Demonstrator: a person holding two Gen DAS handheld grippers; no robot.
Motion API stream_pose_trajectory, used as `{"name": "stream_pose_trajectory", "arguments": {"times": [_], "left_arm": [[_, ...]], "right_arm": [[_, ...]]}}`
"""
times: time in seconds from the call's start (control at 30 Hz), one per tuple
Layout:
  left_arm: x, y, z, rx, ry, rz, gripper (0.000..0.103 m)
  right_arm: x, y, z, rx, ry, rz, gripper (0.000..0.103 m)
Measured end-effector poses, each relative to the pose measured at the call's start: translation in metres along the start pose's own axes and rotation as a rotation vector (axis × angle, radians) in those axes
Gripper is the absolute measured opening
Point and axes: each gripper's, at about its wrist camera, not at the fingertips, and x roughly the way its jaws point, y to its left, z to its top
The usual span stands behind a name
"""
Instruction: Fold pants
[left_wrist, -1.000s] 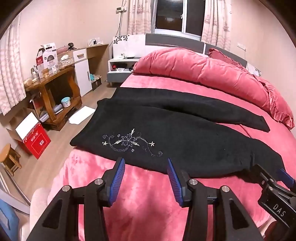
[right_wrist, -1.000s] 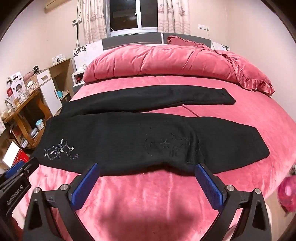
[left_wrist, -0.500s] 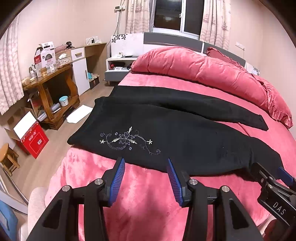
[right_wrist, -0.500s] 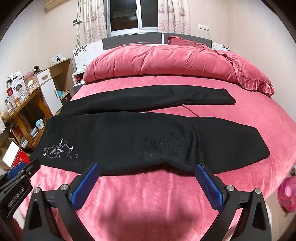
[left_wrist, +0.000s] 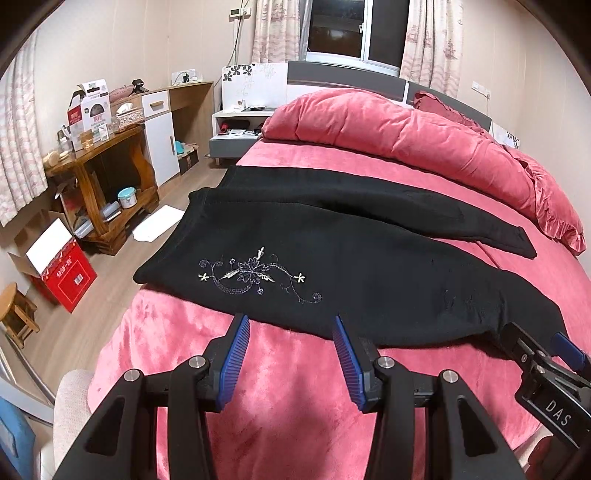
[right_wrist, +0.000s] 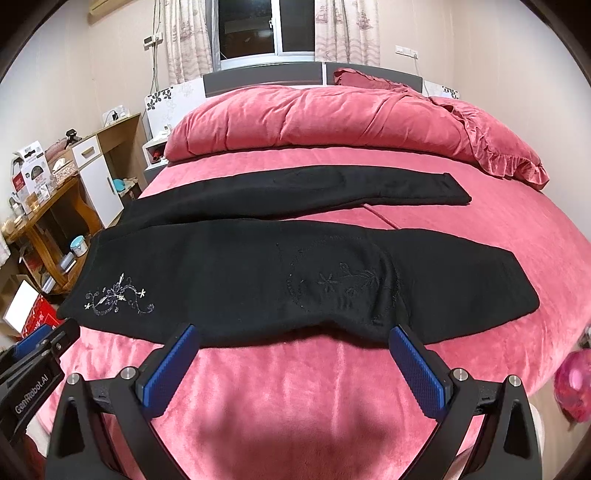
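Nearest, the left gripper (left_wrist: 290, 356) hangs with jaws parted and holding nothing, just short of the near hem of the black pants (left_wrist: 332, 266). In the last second it has crept slightly closer, so the embroidered flower (left_wrist: 255, 275) sits a little nearer; no grasp has begun. The right gripper (right_wrist: 293, 363) hovers likewise, jaws spread wide and unoccupied, hardly moved. The pants lie flat across the pink bed (right_wrist: 314, 387), waist toward 9 o'clock, legs splayed toward 3, unfolded. Farther off at 9 o'clock, a red carton (left_wrist: 61, 266) stands open on the floor, contents hidden. At 12 o'clock lies a bunched quilt (right_wrist: 325, 118).
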Motion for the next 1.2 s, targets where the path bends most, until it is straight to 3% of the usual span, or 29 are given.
{"name": "stream_pose_trajectory", "arguments": {"times": [0.67,1.07,1.2], "left_arm": [[0.007,0.0,-0.003,0.01,0.025,0.006,0.048],[0.025,0.015,-0.004,-0.032,0.086,0.015,0.048],[0.032,0.022,-0.006,-0.059,0.112,0.021,0.048]], "right_arm": [[0.007,-0.001,-0.004,0.001,0.019,0.003,0.103],[0.02,-0.01,-0.007,0.013,0.039,0.055,0.103],[0.025,-0.011,-0.008,-0.018,0.046,0.037,0.103]]}}
